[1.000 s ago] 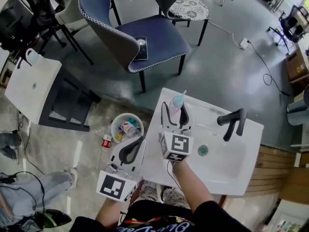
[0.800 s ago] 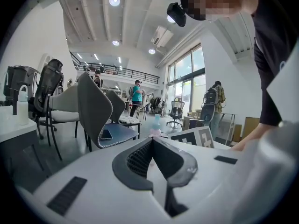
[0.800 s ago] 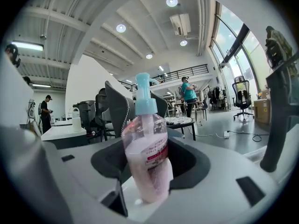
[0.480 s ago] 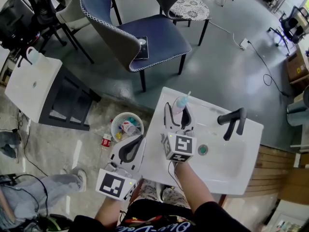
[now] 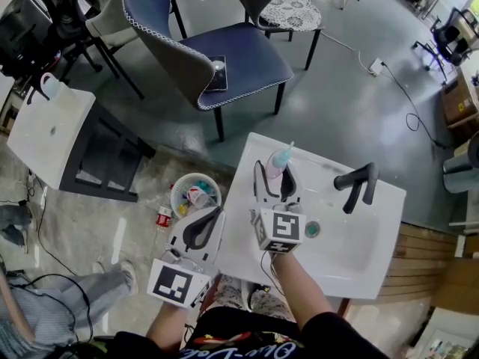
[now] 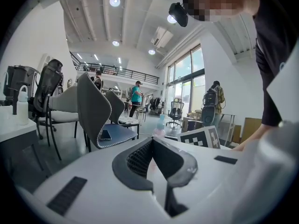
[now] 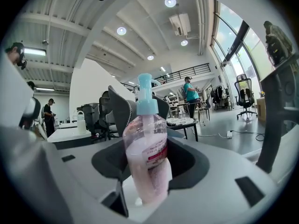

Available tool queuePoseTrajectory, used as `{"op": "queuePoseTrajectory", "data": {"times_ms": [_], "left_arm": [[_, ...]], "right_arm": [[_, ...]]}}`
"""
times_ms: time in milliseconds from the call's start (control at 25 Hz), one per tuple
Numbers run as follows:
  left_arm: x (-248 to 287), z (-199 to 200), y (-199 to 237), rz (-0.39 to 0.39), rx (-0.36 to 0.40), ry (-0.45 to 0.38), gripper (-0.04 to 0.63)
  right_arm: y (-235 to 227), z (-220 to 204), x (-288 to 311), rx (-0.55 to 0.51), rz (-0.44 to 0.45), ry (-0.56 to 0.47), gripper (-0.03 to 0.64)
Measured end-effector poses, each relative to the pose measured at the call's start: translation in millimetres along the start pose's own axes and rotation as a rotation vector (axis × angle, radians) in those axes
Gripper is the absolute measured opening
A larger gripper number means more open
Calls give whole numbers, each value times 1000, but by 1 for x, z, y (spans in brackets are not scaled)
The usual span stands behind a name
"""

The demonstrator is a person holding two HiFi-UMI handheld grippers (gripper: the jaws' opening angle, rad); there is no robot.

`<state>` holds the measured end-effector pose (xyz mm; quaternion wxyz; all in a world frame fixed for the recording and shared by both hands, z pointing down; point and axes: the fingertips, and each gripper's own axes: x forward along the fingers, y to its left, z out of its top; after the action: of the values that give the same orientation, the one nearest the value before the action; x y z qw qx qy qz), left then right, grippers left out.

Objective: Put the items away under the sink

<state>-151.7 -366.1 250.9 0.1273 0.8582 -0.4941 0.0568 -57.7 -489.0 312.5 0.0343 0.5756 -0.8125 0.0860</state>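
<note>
**While straddling the pump bottle on the sink**

Though set around the pump bottle, not seen pressing on it: right gripper, centre of the head view, one finger either side of the bottle with a slim gap at each pad. Jaws wide, just been closing, bottle between them.

Note bottle upright at the upper-left corner of the white sink, base down on the ledge. Clear body, pink liquid, pale blue pump on top, pink-and-white label turned toward the right gripper view.

Note left gripper at lower left of the head view, just beside the sink's left edge and off the basin. Fingertips brought together, nothing between them. Same in the left gripper view: pads meeting at the tip in a narrow V.

Elsewhere on the sink: black faucet at upper right, well apart from the bottle; drain just right of the right gripper's marker cube.

On the floor, left of the sink: round white bin holding litter, red can near it.

Toward the top of the frame: dark blue chair, phone lying on its seat.
</note>
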Motion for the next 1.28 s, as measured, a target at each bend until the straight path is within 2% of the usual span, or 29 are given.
{"op": "queuePoseTrajectory", "data": {"times_ms": [880, 1280], "left_arm": [[-7, 23, -43, -3, 45, -53, 6], [-21, 26, -78, 10, 66, -68, 6]], "right_arm": [[12, 45, -65, -100, 137, -68, 239], [10, 56, -108, -88, 189, -84, 238]]}}
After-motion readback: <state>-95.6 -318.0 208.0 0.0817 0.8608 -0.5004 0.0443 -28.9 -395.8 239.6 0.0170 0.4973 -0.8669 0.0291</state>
